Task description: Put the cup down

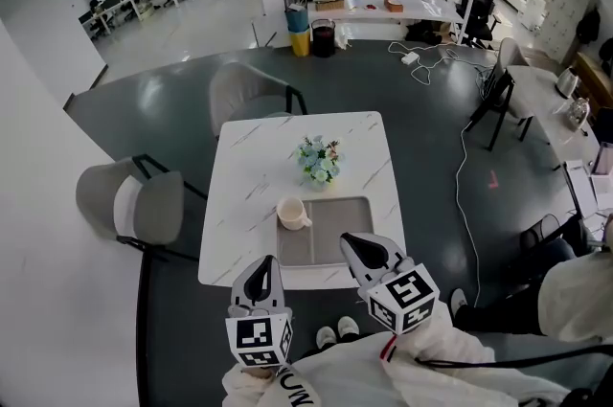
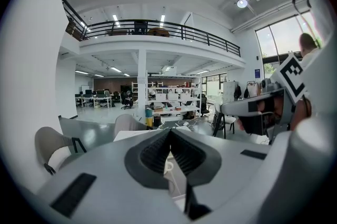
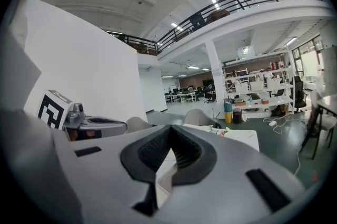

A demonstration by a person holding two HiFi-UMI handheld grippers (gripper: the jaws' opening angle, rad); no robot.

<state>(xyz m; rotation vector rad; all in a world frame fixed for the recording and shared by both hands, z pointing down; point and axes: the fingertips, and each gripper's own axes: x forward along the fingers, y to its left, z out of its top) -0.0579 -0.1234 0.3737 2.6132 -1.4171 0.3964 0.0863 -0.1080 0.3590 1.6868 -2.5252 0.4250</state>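
Note:
A cream cup [image 1: 291, 214] with a handle stands upright at the near left corner of a grey tray [image 1: 345, 237] on the white marble table [image 1: 249, 194]. Nothing holds the cup. My left gripper [image 1: 272, 260] hovers at the table's near edge, just in front of the cup, its jaws shut and empty. My right gripper [image 1: 349, 240] hangs over the tray's near right part, also shut with nothing in it. In the left gripper view the left gripper's [image 2: 169, 132] tips meet, and in the right gripper view the right gripper's [image 3: 170, 128] tips meet too.
A small bunch of pale flowers [image 1: 318, 161] sits behind the tray. A grey chair [image 1: 134, 204] stands left of the table and another chair [image 1: 249, 94] behind it. A black chair [image 1: 498, 99] and a white cable [image 1: 465, 194] are on the floor to the right.

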